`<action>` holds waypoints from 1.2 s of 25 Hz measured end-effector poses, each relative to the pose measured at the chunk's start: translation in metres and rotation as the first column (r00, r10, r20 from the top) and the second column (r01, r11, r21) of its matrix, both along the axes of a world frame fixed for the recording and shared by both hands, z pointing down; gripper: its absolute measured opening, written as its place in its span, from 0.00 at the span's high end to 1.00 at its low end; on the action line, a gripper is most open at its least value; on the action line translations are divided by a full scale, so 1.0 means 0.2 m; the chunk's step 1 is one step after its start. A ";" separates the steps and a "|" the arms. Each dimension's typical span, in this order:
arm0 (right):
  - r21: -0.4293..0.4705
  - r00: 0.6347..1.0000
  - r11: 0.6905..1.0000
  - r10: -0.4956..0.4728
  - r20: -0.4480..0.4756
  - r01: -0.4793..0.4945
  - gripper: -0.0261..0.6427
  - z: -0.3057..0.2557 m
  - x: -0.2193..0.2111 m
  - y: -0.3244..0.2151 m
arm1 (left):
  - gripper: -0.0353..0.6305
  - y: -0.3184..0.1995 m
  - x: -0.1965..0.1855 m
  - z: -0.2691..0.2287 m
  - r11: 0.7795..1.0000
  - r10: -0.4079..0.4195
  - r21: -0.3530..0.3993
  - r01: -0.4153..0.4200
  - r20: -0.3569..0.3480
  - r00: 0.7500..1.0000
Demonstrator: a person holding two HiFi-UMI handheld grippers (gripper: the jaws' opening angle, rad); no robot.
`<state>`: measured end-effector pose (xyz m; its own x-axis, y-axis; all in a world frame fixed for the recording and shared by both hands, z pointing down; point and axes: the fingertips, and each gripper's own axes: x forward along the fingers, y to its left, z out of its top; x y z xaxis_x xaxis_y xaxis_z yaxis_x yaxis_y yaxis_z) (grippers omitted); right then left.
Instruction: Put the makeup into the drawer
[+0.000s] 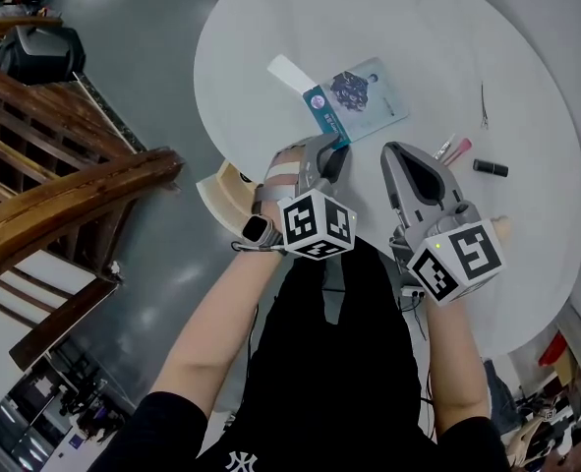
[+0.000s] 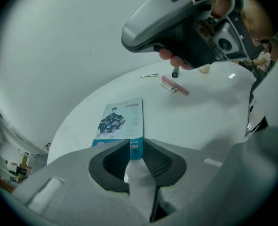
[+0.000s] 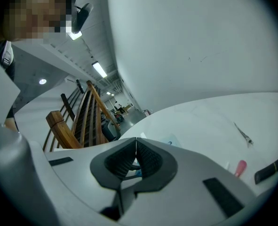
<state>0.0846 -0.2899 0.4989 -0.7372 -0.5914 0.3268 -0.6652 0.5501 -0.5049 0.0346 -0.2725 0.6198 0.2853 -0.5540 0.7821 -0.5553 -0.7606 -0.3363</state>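
Observation:
A face-mask packet with a blue edge lies on the round white table. My left gripper is shut on the packet's near blue edge, and the rest of the packet lies flat beyond the jaws. My right gripper hovers just right of it, shut with nothing between its jaws. Farther right lie a pink lip stick, a black tube and a thin metal clip. A pale open drawer-like box pokes out below the table's left edge.
A white strip lies beside the packet's far left corner. A wooden chair stands on the grey floor left of the table. In the left gripper view the right gripper hangs over the pink lip stick and the black tube.

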 end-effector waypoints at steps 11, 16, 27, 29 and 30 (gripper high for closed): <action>-0.005 0.999 0.999 -0.031 0.025 0.032 0.94 -0.02 -0.01 0.02 | 0.90 0.02 0.01 0.02 1.000 -0.003 -0.024 0.003 -0.012 1.000; -0.006 0.999 0.999 -0.031 0.035 0.031 0.94 -0.03 0.01 0.04 | 0.93 0.00 0.01 0.00 1.000 -0.023 -0.021 0.022 -0.026 0.999; 0.018 0.999 1.000 -0.014 0.040 0.014 0.94 -0.15 -0.01 0.06 | 0.93 0.02 0.00 -0.25 0.998 -0.045 0.028 0.047 -0.088 0.995; 0.018 0.999 1.000 -0.010 0.034 0.010 0.94 -0.17 -0.02 0.08 | 0.93 0.04 -0.01 -0.32 0.998 -0.048 0.041 0.052 -0.095 0.994; 0.018 1.000 1.000 -0.008 0.030 0.008 0.94 -0.18 -0.02 0.09 | 0.93 0.05 -0.02 -0.35 0.997 -0.051 0.045 0.056 -0.099 0.994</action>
<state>0.0806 -0.2727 0.4624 -0.7513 -0.5907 0.2943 -0.6454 0.5645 -0.5146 0.0309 -0.2621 0.5495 0.3276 -0.6068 0.7242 -0.6267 -0.7132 -0.3141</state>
